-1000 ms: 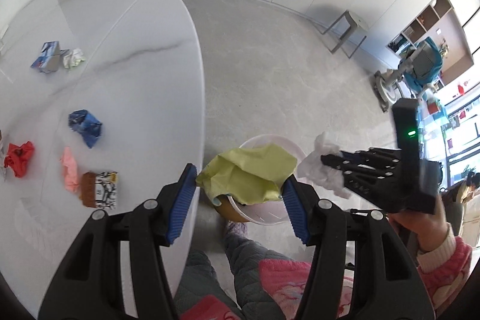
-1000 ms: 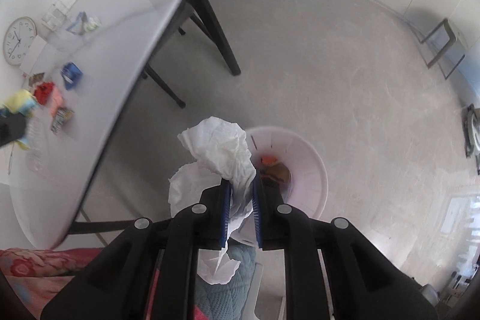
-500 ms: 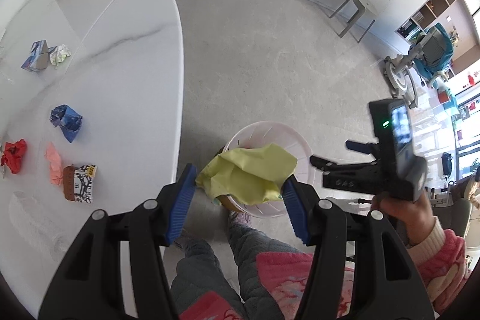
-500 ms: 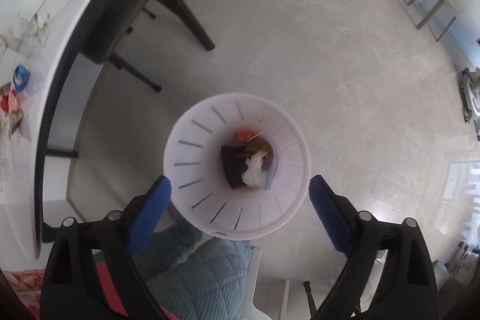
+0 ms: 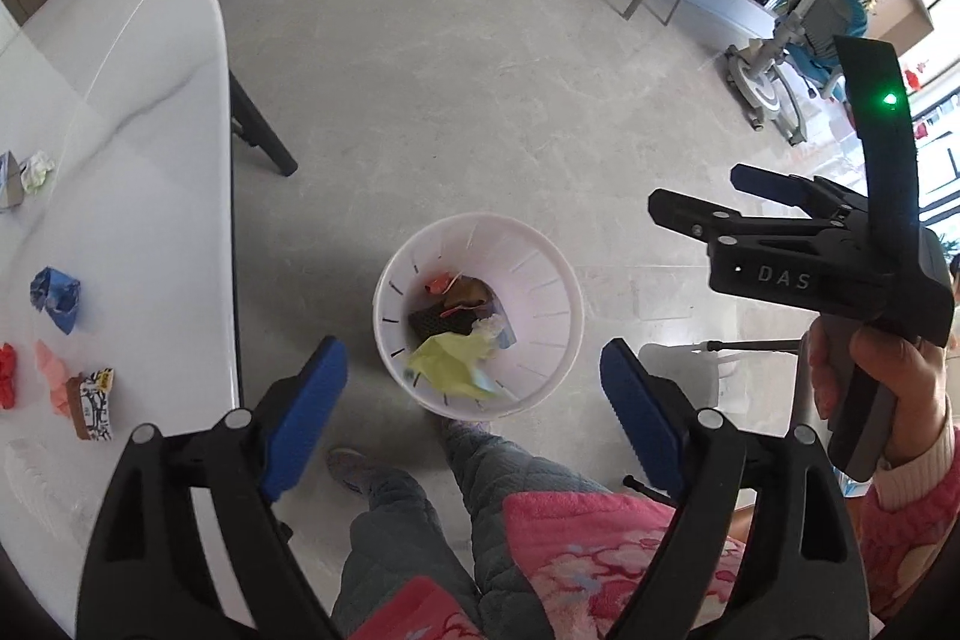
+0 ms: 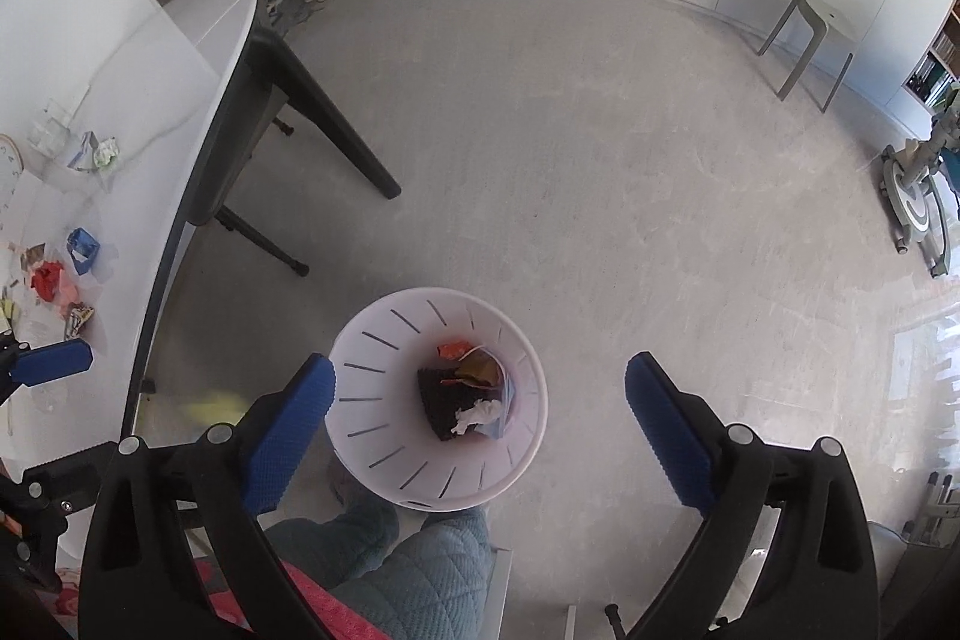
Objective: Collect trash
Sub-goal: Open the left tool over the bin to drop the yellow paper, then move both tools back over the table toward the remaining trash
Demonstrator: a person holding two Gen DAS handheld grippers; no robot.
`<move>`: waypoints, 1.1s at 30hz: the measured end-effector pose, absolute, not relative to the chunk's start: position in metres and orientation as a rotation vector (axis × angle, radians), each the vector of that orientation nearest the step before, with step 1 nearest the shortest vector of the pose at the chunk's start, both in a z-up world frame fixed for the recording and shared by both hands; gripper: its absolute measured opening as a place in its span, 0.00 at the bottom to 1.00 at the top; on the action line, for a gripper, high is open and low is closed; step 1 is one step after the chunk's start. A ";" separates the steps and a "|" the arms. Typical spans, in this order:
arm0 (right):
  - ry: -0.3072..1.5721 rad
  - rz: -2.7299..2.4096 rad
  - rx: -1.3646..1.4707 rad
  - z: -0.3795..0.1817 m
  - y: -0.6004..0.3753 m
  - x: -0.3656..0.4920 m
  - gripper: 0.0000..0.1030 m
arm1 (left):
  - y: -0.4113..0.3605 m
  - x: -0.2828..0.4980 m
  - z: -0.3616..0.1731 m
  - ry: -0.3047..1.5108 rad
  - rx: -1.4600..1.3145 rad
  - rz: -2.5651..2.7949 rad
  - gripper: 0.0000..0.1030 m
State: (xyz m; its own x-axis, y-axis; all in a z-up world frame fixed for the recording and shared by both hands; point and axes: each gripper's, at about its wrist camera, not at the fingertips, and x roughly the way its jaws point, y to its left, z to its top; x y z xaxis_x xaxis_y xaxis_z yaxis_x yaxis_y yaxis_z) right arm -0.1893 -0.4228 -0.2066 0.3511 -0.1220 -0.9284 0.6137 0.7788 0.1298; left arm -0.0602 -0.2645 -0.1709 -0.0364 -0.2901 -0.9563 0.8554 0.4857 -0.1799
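So right now you're hovering both grippers over the white bin [image 5: 480,316] on the floor, and both are hanging wide open with nothing in them: left gripper [image 5: 474,403] and right gripper [image 6: 480,421] alike. The yellow paper [image 5: 447,361] is lying inside the bin, next to a white tissue wad [image 6: 477,415] and some darker scraps. What's left to collect is sitting on the white table [image 5: 138,160], off to your left side: blue crumple [image 5: 55,297], red crumple [image 5: 7,375], pink piece [image 5: 53,375], the brown-and-white wrapper [image 5: 90,403], and a small carton with a pale wad [image 5: 37,169] farther along. I'd say your left gripper is getting the shorter trip, since the table edge is running just beside its left finger, and the wrapper is looking closest.
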 end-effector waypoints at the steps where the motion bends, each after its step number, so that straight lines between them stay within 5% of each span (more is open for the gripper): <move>1: 1.119 -0.504 0.512 -0.207 -0.423 -0.190 0.94 | -0.264 -0.061 -0.170 1.289 0.564 -1.005 0.80; 19: 1.108 -0.412 0.424 -0.182 -0.376 -0.151 0.94 | -0.210 -0.031 -0.146 1.269 0.443 -0.860 0.80; 33: 1.087 -0.106 0.213 -0.143 -0.240 -0.042 0.94 | -0.027 0.040 -0.126 1.255 0.122 -0.455 0.80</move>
